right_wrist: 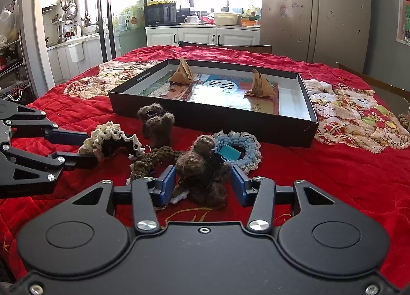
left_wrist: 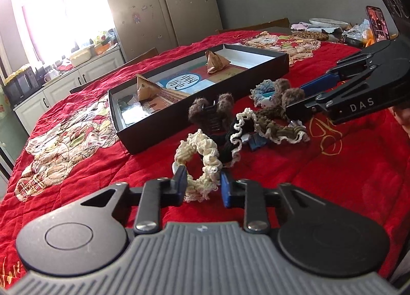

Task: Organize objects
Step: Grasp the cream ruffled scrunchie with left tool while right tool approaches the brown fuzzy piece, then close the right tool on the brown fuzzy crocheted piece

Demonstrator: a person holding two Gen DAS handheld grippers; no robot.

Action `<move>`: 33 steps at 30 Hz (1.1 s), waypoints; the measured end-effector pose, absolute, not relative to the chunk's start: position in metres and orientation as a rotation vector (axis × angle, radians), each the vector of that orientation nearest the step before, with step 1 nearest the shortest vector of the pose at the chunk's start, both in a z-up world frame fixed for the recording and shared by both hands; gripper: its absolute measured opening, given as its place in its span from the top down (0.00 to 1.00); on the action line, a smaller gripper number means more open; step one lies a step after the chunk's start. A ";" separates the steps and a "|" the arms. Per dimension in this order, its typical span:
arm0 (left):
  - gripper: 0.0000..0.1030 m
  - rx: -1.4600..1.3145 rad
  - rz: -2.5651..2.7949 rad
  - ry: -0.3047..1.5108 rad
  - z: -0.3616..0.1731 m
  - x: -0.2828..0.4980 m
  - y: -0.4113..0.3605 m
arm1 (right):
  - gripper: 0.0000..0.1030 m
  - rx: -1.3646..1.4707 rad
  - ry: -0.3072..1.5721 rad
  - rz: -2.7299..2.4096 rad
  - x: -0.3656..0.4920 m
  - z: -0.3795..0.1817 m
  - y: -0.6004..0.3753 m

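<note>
- Landmark: shallow black box, open at the top, lying on the red quilted cloth that covers the desk; a printed sheet lines its floor.
- Inside the box: two brown folded paper pyramids, one toward each end, both upright.
- Just outside the near wall of the box: a loose cluster of crocheted hair accessories on the cloth.
- Cream scrunchie: the item of the cluster farthest from the box in the left wrist view, standing on edge.
- Left gripper: fingers either side of the cream scrunchie, the pads pressing its lower loop; pinching it.
- Black scrunchie with cream edging: between the cream scrunchie and the box, touching its neighbours.
- Upright brown fuzzy claw clip: nearest the box wall.
- Second brown fuzzy claw clip: on the near side of the cluster from the box, beside a light blue scrunchie and an olive scrunchie.
- Right gripper: fingers spread around the second brown clip; the left pad seems to stand clear of it, contact on the right side cannot be told.
</note>
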State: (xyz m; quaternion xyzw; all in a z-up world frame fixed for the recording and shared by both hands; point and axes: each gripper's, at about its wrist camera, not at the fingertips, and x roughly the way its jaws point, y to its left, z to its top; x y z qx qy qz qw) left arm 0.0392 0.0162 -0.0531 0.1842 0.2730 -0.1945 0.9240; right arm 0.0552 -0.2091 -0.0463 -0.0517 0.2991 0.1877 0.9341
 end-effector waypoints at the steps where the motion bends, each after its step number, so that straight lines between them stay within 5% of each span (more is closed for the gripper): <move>1: 0.73 0.379 -0.399 0.561 -0.053 0.039 0.016 | 0.56 -0.108 0.613 0.385 0.056 -0.047 -0.209; 11: 0.81 0.330 -0.380 0.580 -0.052 0.045 0.024 | 0.56 -0.109 0.622 0.388 0.060 -0.049 -0.203; 21: 0.85 0.264 -0.366 0.593 -0.047 0.050 0.033 | 0.78 -0.070 0.630 0.362 0.064 -0.049 -0.211; 33: 0.86 0.201 -0.359 0.580 -0.032 0.053 0.038 | 0.79 -0.033 0.592 0.362 0.060 -0.038 -0.221</move>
